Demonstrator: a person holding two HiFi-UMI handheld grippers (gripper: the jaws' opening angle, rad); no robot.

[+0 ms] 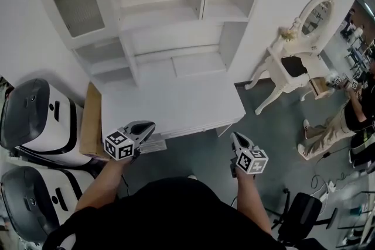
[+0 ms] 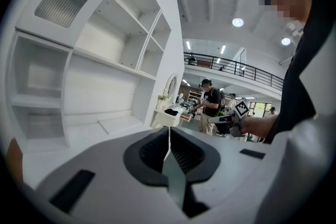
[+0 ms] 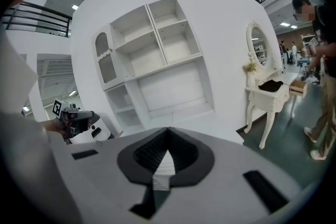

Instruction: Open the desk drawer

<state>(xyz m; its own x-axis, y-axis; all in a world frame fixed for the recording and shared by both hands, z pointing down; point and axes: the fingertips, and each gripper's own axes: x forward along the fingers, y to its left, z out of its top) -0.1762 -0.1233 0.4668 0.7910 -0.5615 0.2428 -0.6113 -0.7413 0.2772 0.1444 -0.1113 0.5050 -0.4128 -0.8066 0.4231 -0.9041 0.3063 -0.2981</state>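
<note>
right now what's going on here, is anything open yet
A person stands at a white desk with a gripper in each hand. The left gripper hangs by the desk's front edge, and the right gripper is over the floor off the front right corner. Both have their fingers together and hold nothing. The drawer looks shut, and neither gripper touches it.

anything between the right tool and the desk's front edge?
Nothing. In the head view, only bare grey floor separates the right tool from the desk.
</note>
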